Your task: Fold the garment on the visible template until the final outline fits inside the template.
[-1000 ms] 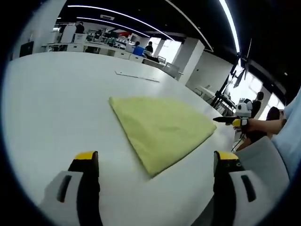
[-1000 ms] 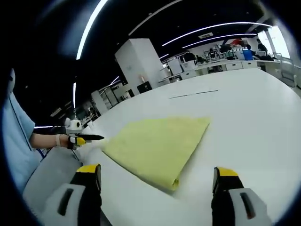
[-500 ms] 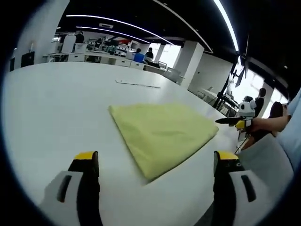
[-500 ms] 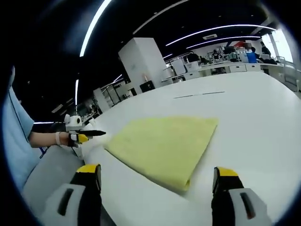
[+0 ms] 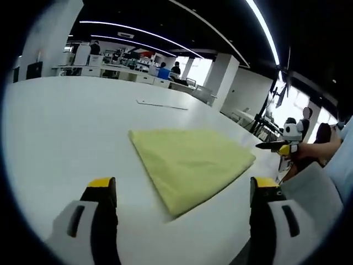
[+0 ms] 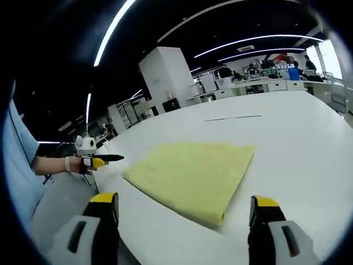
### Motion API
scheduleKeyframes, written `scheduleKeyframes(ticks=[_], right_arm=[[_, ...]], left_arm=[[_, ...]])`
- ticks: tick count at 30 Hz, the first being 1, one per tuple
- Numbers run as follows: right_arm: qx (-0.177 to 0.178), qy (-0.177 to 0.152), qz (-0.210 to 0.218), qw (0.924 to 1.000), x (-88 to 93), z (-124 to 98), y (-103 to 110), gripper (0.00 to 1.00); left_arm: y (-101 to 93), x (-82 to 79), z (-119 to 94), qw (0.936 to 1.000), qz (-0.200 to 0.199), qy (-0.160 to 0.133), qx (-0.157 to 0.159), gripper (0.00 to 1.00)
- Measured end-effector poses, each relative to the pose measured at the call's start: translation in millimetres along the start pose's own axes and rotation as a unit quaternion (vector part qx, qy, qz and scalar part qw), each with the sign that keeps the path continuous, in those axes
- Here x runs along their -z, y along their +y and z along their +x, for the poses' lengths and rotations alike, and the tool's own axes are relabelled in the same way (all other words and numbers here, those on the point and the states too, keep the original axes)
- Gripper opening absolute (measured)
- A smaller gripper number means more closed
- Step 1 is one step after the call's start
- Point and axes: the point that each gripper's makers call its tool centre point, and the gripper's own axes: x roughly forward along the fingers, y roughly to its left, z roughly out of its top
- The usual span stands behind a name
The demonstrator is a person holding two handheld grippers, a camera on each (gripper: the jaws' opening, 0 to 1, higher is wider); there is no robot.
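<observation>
A yellow-green garment [image 5: 190,163] lies folded flat on the white table [image 5: 66,127]; the same garment [image 6: 190,176] shows in the right gripper view. My left gripper [image 5: 182,190] hovers open above the table's near edge, its yellow-tipped jaws wide apart with nothing between them. My right gripper [image 6: 182,207] is likewise open and short of the cloth. In the left gripper view the right gripper [image 5: 281,147] appears at the far right, held by a hand. The left gripper [image 6: 94,161] shows at the left of the right gripper view. No template outline is discernible.
A thin strip [image 5: 161,104] lies on the table beyond the garment, also seen as a strip [image 6: 231,117] in the right gripper view. Desks and people [image 5: 162,58] sit far back in the office. A white pillar [image 6: 165,77] stands behind the table.
Both views have tilted slightly, so the garment sits a little lower in frame. The garment itself has not moved and both grippers stay open.
</observation>
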Motion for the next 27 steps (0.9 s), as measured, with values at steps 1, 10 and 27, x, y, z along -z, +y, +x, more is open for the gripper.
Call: scheduleKeyframes(ticks=[1,10,27], right_arm=[[0.000,-0.001,0.001,1.0000,0.0,0,1,1.00],[0.002,-0.011,0.004,0.9999,-3.3,2,7,1.00],[-0.001,-0.012,0.015,0.9998,1.6,11,8,0.99]], left_arm=[[0.0,-0.5,0,1.0000,0.004,-0.001,-0.001,0.97],[-1.2,0.0,0,1.0000,-0.001,0.001,0.001,0.96],[0.4,4.6,1,0.9999,0.000,0.012,0.003,0.93]])
